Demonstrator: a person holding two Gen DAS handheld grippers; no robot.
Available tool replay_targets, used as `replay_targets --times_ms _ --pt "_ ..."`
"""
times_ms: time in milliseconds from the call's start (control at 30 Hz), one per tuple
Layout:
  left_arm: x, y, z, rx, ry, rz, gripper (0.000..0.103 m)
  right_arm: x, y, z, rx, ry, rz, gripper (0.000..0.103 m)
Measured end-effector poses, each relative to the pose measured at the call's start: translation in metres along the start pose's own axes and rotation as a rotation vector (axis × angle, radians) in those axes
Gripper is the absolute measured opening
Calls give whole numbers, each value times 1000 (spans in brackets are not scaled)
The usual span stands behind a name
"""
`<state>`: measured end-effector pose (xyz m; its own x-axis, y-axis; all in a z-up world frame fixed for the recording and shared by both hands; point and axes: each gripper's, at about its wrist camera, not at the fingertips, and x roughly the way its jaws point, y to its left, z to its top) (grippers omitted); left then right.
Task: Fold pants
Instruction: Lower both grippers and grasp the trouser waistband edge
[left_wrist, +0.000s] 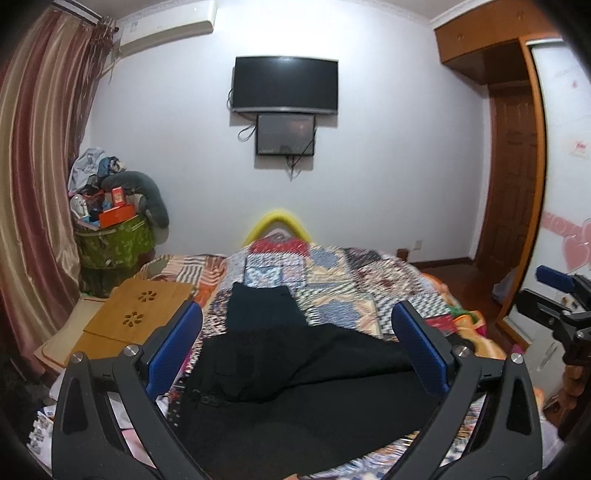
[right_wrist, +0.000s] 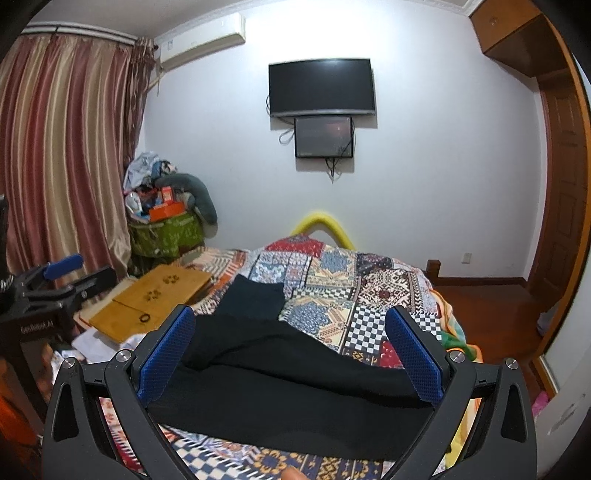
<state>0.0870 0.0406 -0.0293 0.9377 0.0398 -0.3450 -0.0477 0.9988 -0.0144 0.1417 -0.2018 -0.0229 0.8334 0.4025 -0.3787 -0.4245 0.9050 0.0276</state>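
Nearest the left wrist lens, the left gripper (left_wrist: 295, 347) holds its two flat, blue, dimple-textured pads wide apart on black angular arms with silver bolt heads, gripping nothing. The right gripper (right_wrist: 290, 354) is spread the same way, with nothing between its pads. Each also shows at the edge of the other's view, partly cut off.

Under and between both sets of fingers lie the black, soft matte fabric pants (left_wrist: 295, 369), spread across the near part of the bed in broad folds — the near edge is hidden by the gripper frames, and the cloth is so dark that seams and waistband are hard to make out. One narrower dark panel reaches away toward the foot of the bed.

They rest on a multicoloured patchwork quilt (right_wrist: 332, 295) of checks, florals and zigzags. To its left sits a flat bamboo lap tray with flower-shaped cut-outs (left_wrist: 140, 310). Beyond, a curved yellow padded bed rail (right_wrist: 325, 225) peeks over the quilt, and a green fabric bin heaped with boxes and clothes (left_wrist: 114, 240) stands by shiny striped pink-and-gold curtains (right_wrist: 62, 147). On the far white wall hangs a dark flat television (left_wrist: 284, 85) with a smaller screen below it.
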Motion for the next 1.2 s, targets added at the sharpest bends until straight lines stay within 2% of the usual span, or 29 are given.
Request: replay_targets --times_ms 267,367,567,700,867,933,1100,1167,1200 --pt "102 51 1 29 130 84 101 80 -26 -7 -52 121 8 102" --pt "152 78 -8 30 221 111 92 115 -41 -11 -55 178 31 102" --pt "245 140 -37 -65 412 139 77 179 -63 -27 -59 310 54 102" --pt "303 169 -74 -137 551 64 68 221 -69 -46 -107 407 72 102" --pt "358 175 -115 -134 673 68 65 269 -72 -63 -153 517 121 99" --pt "378 177 -129 -137 713 77 62 285 -71 -69 -174 546 130 95" --pt "419 186 -149 -156 770 88 58 319 -73 -76 -162 619 208 93" --pt "424 188 -152 -160 773 85 55 328 -72 -79 -163 642 232 85" --pt "425 185 -153 -137 772 84 50 332 -71 -80 -169 652 240 82"
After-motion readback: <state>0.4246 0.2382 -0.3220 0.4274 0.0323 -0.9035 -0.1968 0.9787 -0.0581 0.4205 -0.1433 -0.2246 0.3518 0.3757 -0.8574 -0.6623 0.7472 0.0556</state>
